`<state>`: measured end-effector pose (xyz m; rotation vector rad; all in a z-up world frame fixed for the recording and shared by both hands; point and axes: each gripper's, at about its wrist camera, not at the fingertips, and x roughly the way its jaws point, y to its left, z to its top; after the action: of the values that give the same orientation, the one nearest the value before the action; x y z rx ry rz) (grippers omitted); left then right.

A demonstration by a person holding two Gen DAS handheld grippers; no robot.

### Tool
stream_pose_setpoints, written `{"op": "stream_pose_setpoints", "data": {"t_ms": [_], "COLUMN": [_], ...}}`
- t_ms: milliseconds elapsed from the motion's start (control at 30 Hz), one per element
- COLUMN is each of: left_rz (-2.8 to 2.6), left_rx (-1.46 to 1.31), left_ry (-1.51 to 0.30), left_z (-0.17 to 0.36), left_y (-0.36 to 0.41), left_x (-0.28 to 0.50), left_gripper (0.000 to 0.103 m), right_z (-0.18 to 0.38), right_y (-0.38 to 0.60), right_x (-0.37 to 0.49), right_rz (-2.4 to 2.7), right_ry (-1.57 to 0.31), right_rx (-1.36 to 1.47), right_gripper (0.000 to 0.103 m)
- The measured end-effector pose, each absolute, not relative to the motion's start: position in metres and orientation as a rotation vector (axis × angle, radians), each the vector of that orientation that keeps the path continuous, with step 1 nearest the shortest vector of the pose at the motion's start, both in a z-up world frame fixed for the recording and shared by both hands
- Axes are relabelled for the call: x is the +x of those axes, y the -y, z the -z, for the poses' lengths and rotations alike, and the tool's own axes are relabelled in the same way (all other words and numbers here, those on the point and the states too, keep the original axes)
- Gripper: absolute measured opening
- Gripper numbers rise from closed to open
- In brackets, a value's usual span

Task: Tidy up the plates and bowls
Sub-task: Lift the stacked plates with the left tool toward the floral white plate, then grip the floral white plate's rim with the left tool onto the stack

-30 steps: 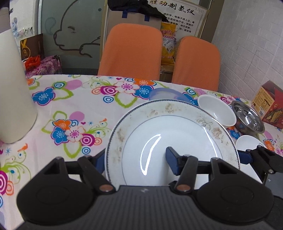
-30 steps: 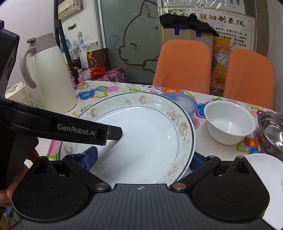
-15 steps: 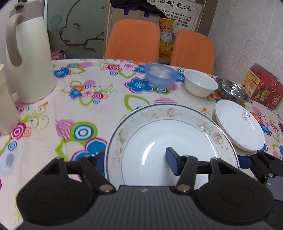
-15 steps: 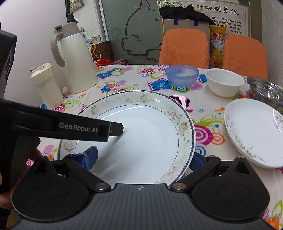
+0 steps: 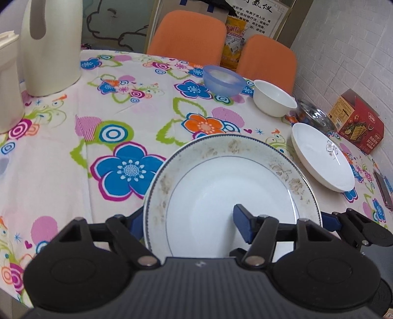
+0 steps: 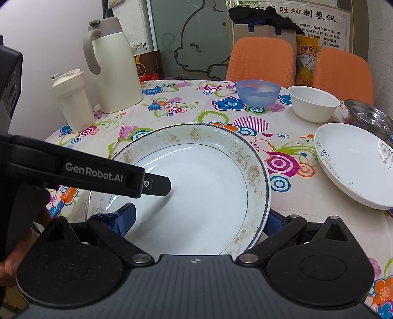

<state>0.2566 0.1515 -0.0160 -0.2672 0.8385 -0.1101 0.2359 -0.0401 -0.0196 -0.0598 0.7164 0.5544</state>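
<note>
Pulled back toward the near worktop [image 5: 61,171] edge: big gold-flowered plate [image 5: 231,186], pinched at its rim by both the left hand-held gripper [image 5: 189,220] and right hand-held gripper [image 6: 196,218], beside the white plate [image 6: 356,166].

White lettering "GenRobot.AI" stands on a label on the black arm of the left gripper [image 6: 157,182], which reaches in from the left edge of the right wrist view. On the wall behind the orange chairs hangs a white poster with large black Chinese characters [image 6: 316,14]; its heading reads roughly "胜功制氢仪", with lines of smaller print below that are too fine to read. The print on the red cardboard box [image 5: 356,121] is illegible.
</note>
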Motion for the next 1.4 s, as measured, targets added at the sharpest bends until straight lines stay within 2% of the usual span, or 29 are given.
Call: {"op": "stream_pose_setpoints", "data": {"t_ms": [267, 333, 767, 1000, 1400], "left_rz": [0.141, 0.153, 0.15, 0.114, 0.155], "left_rx": [-0.308, -0.322, -0.277, -0.231, -0.17], "left_ry": [-0.859, -0.866, -0.844, -0.762, -0.782], "left_z": [0.015, 0.015, -0.001, -0.017, -0.016], "left_y": [-0.158, -0.16, -0.165, -0.164, -0.116], "left_x": [0.257, 0.257, 0.258, 0.252, 0.267], "left_gripper": [0.068, 0.075, 0.078, 0.08, 0.081], "right_z": [0.018, 0.018, 0.015, -0.002, 0.005], "right_y": [0.049, 0.048, 0.056, 0.053, 0.143], "right_x": [0.237, 0.237, 0.24, 0.224, 0.239], "right_rz": [-0.569, -0.571, -0.57, -0.482, -0.314], "right_ry": [-0.731, -0.732, -0.714, -0.526, -0.623], "right_rx": [0.02, 0.016, 0.091, -0.035, 0.181], "right_gripper": [0.089, 0.089, 0.089, 0.089, 0.089]}}
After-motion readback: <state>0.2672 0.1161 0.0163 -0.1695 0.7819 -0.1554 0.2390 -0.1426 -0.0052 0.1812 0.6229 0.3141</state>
